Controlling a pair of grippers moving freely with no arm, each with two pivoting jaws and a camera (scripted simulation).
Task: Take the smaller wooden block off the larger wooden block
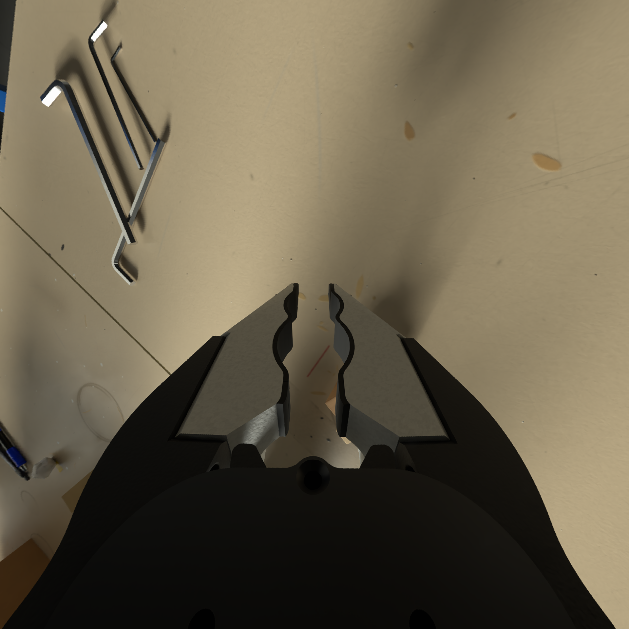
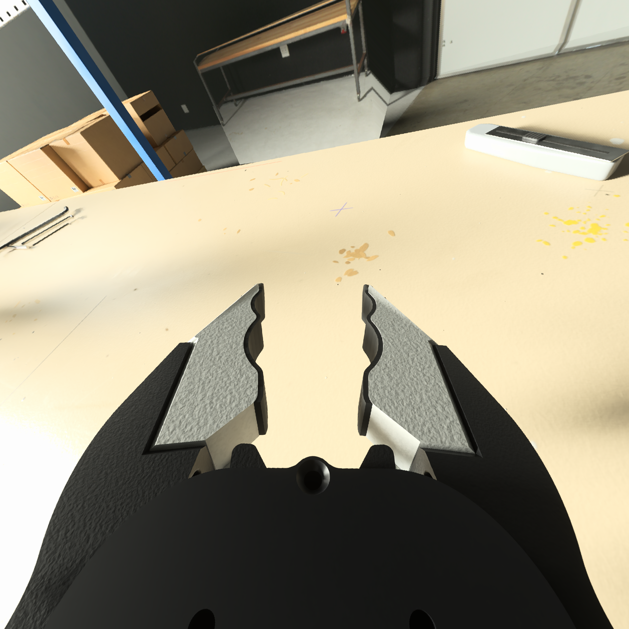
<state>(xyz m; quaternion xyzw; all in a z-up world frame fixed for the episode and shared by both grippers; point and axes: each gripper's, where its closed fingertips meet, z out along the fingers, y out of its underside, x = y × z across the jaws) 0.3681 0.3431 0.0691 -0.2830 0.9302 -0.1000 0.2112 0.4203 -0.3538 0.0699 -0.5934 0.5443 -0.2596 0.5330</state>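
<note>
Fingers of the left gripper [image 1: 313, 292] stand slightly parted over the desk [image 1: 442, 238], gripping nothing; a pale wooden block [image 1: 332, 406], mostly hidden, peeks between their bases, well apart from the hex keys [image 1: 112, 146]. Right gripper [image 2: 313, 292] fingers gape wide, empty, above bare desk [image 2: 170, 272], the white box [image 2: 544, 156] far off.

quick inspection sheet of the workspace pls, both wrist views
surface: beige tabletop, scuffed, with brown stains and yellow paint splatter
job's things: wooden blocks not clearly seen; only pale slivers behind the left gripper's fingers
clutter: hex keys, blue pen, white utility knife
grippers: left gripper narrowly open, empty; right gripper open wider, empty
cables: nothing seen
surroundings: cardboard boxes, metal-framed bench, dark wall
</note>
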